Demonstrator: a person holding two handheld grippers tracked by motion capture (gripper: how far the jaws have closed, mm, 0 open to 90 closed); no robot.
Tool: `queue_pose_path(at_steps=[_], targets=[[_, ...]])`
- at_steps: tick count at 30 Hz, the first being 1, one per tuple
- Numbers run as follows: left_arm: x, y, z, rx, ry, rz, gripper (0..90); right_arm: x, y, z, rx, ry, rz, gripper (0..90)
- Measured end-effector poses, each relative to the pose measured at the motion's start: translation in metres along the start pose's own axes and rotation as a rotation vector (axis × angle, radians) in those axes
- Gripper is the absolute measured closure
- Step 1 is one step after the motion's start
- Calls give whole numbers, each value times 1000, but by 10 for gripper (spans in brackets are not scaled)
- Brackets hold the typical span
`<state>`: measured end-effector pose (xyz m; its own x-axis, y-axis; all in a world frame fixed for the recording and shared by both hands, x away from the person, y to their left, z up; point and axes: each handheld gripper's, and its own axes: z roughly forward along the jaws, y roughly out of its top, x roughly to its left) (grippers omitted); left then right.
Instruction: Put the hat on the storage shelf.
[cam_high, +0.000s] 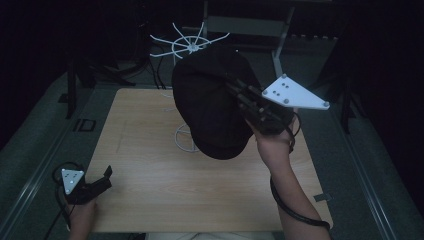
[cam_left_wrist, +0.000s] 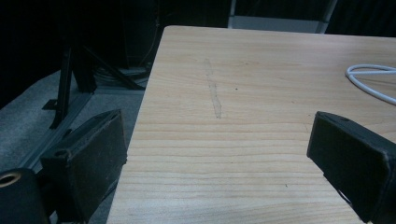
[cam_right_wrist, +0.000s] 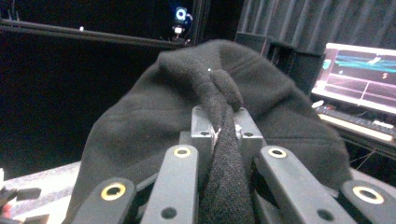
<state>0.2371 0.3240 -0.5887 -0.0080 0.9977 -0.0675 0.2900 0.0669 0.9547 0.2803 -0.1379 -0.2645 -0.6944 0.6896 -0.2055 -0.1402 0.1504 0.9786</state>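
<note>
A black fabric cap (cam_high: 212, 102) hangs in the air over the far middle of the wooden table (cam_high: 150, 175). My right gripper (cam_high: 240, 95) is shut on it, raised high, with its grey plate on top. In the right gripper view the cap (cam_right_wrist: 154, 121) bulges ahead and a fold of its cloth is pinched between the jaws of my right gripper (cam_right_wrist: 223, 126). A white rack with thin radial arms (cam_high: 189, 46) stands behind the cap; its ring base (cam_high: 184, 139) rests on the table. My left gripper (cam_high: 102, 180) rests at the table's near left edge, open, nothing between its fingers (cam_left_wrist: 88, 158).
The rack's white ring base (cam_left_wrist: 371, 81) lies at the right of the left gripper view. Dark stand legs (cam_high: 75, 85) rise from the grey floor left of the table. A lit monitor (cam_right_wrist: 359, 74) glows at the right in the right gripper view.
</note>
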Motion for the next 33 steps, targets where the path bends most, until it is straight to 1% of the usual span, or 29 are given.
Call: queue_pose_path(at_steps=[5, 9, 13, 15, 16, 18, 24, 26, 30, 32, 33], targets=[[0, 0, 0, -1, 0, -2, 52, 2, -16, 5, 31, 26, 18, 821], [0, 0, 0, -5, 1, -1, 52, 5, -29, 9, 53, 32, 21, 817], [0, 0, 0, -3, 0, -3, 52, 1, -43, 14, 80, 53, 45, 812], [0, 0, 0, -3, 0, -4, 52, 1, -45, 15, 87, 54, 49, 809], [0, 0, 0, -3, -1, -4, 52, -1, -51, 17, 96, 58, 61, 799], [0, 0, 0, -3, -1, -5, 52, 0, -56, 18, 100, 60, 70, 792], [1, 0, 0, -3, -1, -6, 52, -1, -65, 18, 112, 77, 71, 771], [1, 0, 0, -2, 0, -7, 52, -2, -67, 16, 114, 78, 75, 729], [1, 0, 0, -2, -2, -7, 52, -3, -68, 9, 102, 78, 88, 615], [1, 0, 0, -1, -1, -6, 52, -3, -67, 4, 97, 83, 83, 553], [1, 0, 0, -2, -1, -5, 52, -3, -67, 2, 89, 84, 79, 537]])
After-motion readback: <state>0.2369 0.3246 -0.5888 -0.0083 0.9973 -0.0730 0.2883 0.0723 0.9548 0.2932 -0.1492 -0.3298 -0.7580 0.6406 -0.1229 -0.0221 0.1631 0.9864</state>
